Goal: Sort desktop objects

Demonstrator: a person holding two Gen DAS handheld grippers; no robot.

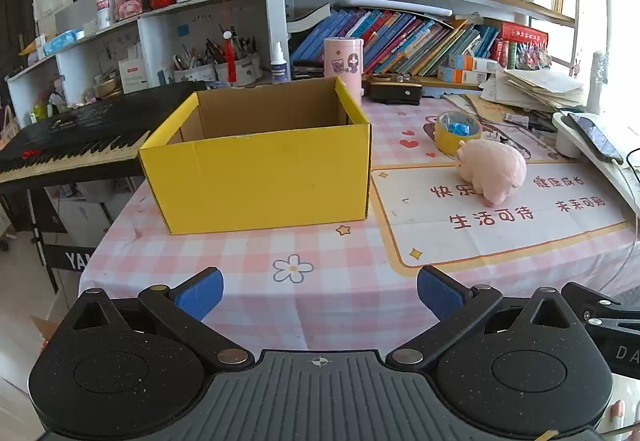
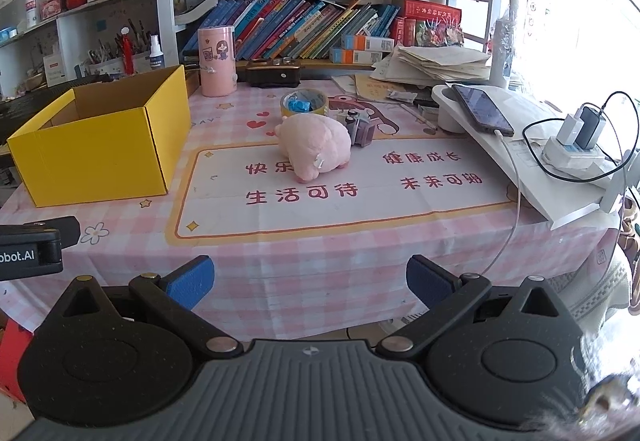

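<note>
Hovering: both grippers hang short of the near table edge, tilted down toward the pink-and-white checked tablecloth (image 2: 320,253), neither touching anything.
Left gripper: the left gripper (image 1: 320,293) has its blue-padded jaws spread wide with nothing between them; it faces the open yellow cardboard box (image 1: 256,177).
Right gripper: the right gripper (image 2: 310,281) is likewise spread wide and empty, and looks toward the middle of the table.
Box: it stands upright on the left part of the table; what shows of its brown inside looks empty.
Plush: a pale pink soft plush pig (image 2: 314,151) lies on the cream desk mat with red lettering (image 2: 340,209), well apart from the box and to its right.
Tape: a yellow roll of packing tape (image 2: 304,103) with something blue in its core lies flat just behind the plush.
Small toy: a small grey toy (image 2: 360,129) sits just beside the plush on its right; too small to tell what it is.
Off-limits clutter: a dark smartphone (image 2: 482,109) on its white stand and the charger cables lie at the right edge.
Step in hand: judging by the untouched items, the sorting has not begun; this is the approach to the first pick.
Next move: likely the right gripper reaches forward over the mat, lowers its jaws astride the plush body and closes softly, as it will squash, then carries it left over the box rim.
</note>
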